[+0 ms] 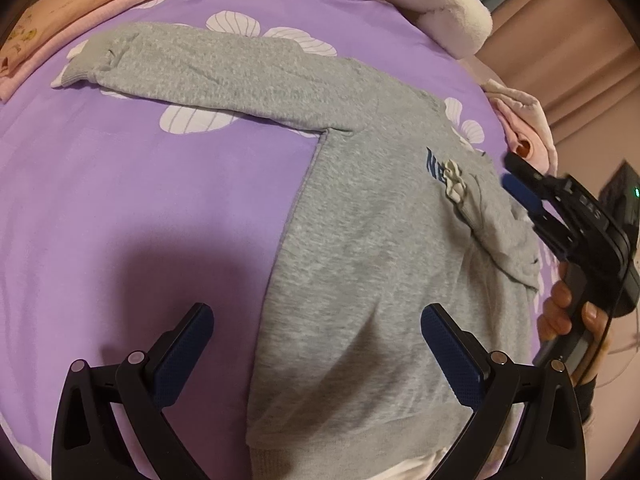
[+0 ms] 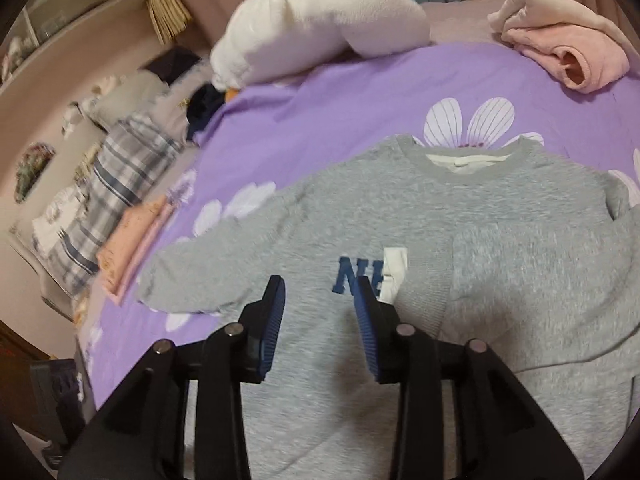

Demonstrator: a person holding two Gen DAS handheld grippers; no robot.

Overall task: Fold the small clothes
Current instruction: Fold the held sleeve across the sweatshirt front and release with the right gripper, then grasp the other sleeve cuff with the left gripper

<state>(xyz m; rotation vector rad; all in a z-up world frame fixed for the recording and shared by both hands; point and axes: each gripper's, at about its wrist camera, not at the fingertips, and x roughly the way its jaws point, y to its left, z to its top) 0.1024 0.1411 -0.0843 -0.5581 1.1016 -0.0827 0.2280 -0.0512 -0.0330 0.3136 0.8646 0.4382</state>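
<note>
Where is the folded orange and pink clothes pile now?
The pile lies at the top left of the left wrist view, on the purple sheet, just beyond the cuff of the grey sweatshirt sleeve.

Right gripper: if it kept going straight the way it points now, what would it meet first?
Probably the grey sweatshirt, near the blue lettering on its chest. The right gripper is open and empty above the fabric; depth is unclear.
</note>
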